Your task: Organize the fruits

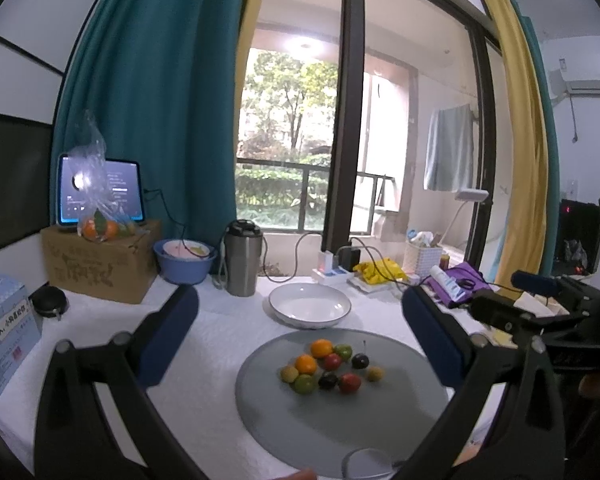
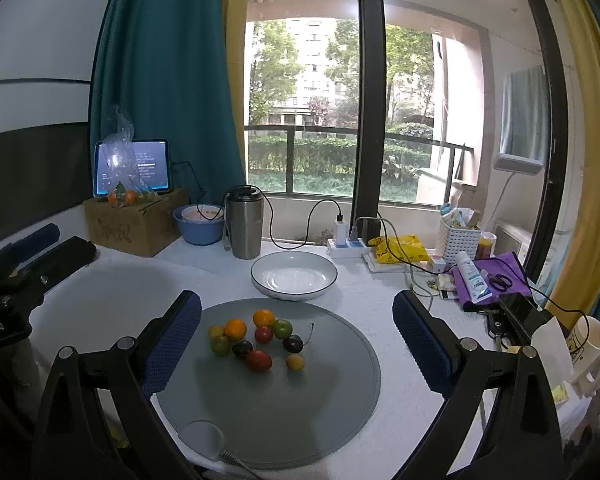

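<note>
Your left claw [image 1: 300,334] & right claw [image 2: 297,328] both gaped empty; only right view showed the mug [image 2: 590,350]; fruits [image 2: 256,344] blurry.

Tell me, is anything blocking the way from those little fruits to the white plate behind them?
Nothing visible does. The fruits sit on the grey round mat, and the empty white plate lies just beyond its far edge, with only bare tablecloth between.

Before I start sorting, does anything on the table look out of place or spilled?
Nothing spilled or damaged. The small fruits lie loose on the grey mat, while the white plate behind it sits empty.
</note>
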{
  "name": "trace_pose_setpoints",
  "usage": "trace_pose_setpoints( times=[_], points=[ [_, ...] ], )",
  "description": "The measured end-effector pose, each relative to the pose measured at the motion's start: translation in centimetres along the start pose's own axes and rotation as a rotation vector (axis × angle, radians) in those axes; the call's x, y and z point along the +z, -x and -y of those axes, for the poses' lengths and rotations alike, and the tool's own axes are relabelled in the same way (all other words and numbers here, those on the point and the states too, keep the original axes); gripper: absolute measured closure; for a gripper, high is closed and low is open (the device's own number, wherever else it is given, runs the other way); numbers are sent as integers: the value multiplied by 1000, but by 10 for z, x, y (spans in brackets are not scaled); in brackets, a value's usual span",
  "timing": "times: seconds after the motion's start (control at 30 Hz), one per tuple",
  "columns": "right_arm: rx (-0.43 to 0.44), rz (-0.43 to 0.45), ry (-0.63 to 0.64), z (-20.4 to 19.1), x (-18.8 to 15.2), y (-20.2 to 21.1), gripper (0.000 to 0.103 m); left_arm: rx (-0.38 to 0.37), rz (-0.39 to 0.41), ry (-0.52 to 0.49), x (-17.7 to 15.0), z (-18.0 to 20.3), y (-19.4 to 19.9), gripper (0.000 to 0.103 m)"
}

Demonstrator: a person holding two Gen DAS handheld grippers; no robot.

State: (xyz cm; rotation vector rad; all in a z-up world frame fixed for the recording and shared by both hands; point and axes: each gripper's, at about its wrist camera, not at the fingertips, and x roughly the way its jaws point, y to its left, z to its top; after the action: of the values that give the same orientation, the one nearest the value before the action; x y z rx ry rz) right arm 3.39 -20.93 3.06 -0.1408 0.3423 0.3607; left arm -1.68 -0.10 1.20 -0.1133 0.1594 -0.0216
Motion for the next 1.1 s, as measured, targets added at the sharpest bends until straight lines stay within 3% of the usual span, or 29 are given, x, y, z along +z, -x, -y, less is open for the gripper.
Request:
trace_pose_setpoints(
  times=[1.1],
  points=[
    [-22, -17, 13, 4, 3, 0, 5, -1, -9, 8, 1, 1, 6, 0]
  ],
)
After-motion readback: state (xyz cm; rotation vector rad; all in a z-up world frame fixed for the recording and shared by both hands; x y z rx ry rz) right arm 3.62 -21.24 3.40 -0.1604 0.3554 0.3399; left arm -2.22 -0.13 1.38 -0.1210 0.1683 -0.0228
